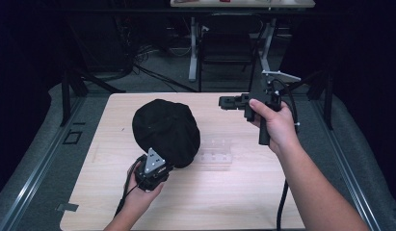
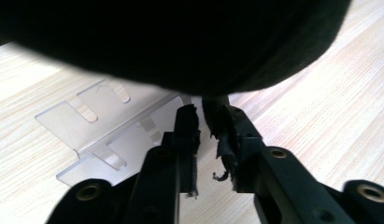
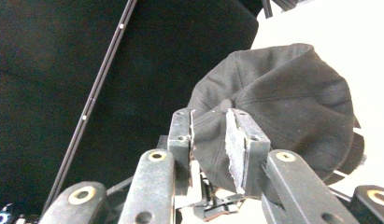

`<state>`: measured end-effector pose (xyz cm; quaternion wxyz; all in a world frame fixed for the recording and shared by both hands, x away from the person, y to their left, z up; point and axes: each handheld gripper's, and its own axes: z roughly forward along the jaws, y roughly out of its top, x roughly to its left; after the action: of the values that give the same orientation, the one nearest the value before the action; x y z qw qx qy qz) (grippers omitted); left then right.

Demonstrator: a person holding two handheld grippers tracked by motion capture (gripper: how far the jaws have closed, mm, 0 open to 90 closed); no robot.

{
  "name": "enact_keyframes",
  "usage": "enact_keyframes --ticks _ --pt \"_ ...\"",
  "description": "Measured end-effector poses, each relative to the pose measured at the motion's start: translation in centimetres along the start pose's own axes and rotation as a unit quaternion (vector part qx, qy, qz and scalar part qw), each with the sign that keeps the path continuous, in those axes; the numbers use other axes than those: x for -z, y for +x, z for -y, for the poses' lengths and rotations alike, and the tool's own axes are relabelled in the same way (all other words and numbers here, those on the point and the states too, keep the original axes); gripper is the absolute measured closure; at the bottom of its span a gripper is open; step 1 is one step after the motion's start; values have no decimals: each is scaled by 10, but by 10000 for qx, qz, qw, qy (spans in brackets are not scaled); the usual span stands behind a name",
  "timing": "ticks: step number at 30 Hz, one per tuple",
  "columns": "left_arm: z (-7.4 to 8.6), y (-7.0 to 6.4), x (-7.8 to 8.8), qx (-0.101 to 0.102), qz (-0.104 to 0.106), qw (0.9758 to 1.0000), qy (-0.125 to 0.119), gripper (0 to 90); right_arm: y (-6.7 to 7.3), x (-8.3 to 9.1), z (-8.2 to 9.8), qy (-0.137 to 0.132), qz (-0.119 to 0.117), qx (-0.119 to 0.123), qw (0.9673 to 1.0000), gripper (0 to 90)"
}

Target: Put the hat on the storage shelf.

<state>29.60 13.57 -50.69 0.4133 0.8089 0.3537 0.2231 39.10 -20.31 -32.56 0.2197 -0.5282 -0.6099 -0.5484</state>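
High view shows a soft, light black fabric cap (image 1: pixel 165 131) resting on the pale wooden table (image 1: pixel 244 192) over a clear plastic stand (image 1: pixel 216 150), best pinched at its stiffer rim, with left hand-held gripper (image 1: pixel 159 161) parted beneath it and right hand-held gripper (image 1: pixel 223 101) raised, jaws apart.

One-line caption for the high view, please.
Left claw at the black cap's near edge; right claw raised beyond it.

A fixed high view looks forward and down across the wooden desk (image 1: pixel 244 192). The left gripper view sits low and very close beneath the black cap (image 2: pixel 180 42), beside a clear plastic stand (image 2: pixel 101 126); the right gripper view faces that same cap from farther off
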Motion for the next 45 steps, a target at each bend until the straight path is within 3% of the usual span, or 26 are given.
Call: enact_keyframes --ticks 3,7,10,12,15,20,23,28,31,34,38,40,43,44,45 --pt "2 3 4 218 131 9997 -57 695 -1 2 1 24 97 68 9999 711" --pt "6 6 10 248 146 9995 -95 646 -4 6 5 -18 140 66 9999 709" --pt "10 9 14 321 174 9993 -102 559 -7 12 9 -14 319 127 9994 708" --pt "14 12 18 367 158 9992 -72 547 -8 15 13 -41 477 198 9987 707" --pt "22 18 24 456 109 9989 2 520 -10 23 20 -52 804 388 9960 705" --pt "37 31 32 769 172 9968 141 457 -14 34 33 -26 941 511 9942 691" --pt "47 38 38 886 104 9959 166 454 -14 39 44 -59 1222 756 9896 681" --pt "58 45 40 1130 33 9936 20 449 -21 41 70 21 1762 1237 9766 657" --pt "63 47 40 1200 -7 9928 3 449 -28 40 85 62 1845 1383 9730 646" --pt "66 47 40 1154 -4 9933 22 450 -37 37 103 32 2171 1609 9628 636" --pt "68 47 39 1139 -2 9935 12 451 -49 32 124 -19 2386 1812 9541 622" --pt "69 47 38 1123 -8 9937 -18 452 -56 30 134 -31 2649 2009 9431 615" --pt "70 47 38 1149 -16 9934 -14 454 -68 27 147 -154 2954 2176 9301 612" --pt "70 47 38 1139 -29 9935 -27 460 -77 27 153 -240 3094 2274 9230 612" --pt "70 48 38 1126 -18 9936 -39 466 -83 27 158 -290 3196 2293 9189 612"
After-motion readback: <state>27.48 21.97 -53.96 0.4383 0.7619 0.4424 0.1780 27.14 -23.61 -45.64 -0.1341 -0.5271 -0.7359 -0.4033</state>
